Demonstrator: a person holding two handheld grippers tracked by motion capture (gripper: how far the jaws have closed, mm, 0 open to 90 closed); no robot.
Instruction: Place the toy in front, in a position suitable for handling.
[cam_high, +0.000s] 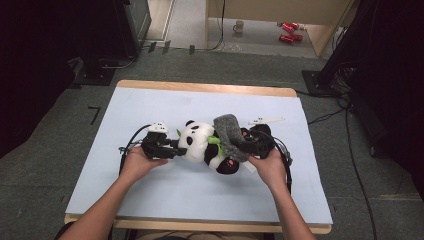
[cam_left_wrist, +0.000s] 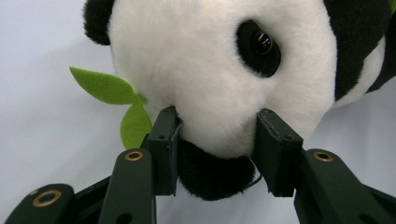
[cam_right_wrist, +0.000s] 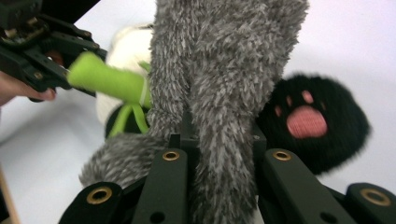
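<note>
We find the plush panda (cam_high: 202, 145) lying near the table (cam_high: 150, 195) centre, head toward 9 o'clock and feet toward 3 o'clock. The fuzzy cloth (cam_high: 230, 135) lies draped over its body, on the 3 o'clock half. The left gripper (cam_high: 167, 146) sits at the panda's 9 o'clock, the right gripper (cam_high: 252, 145) at its 3 o'clock, with a mug (cam_high: 239, 26) on the floor far off at 12 o'clock.

You are working in a lab or recording room, not a home: grey carpet tiles (cam_high: 200, 62) run beyond your tongs, black equipment racks (cam_high: 125, 25) stand far to either side, loose cables (cam_high: 350, 150) trail across the floor, and the desk (cam_high: 200, 100) wears a plain pale-blue sheet over bare wood.
</note>
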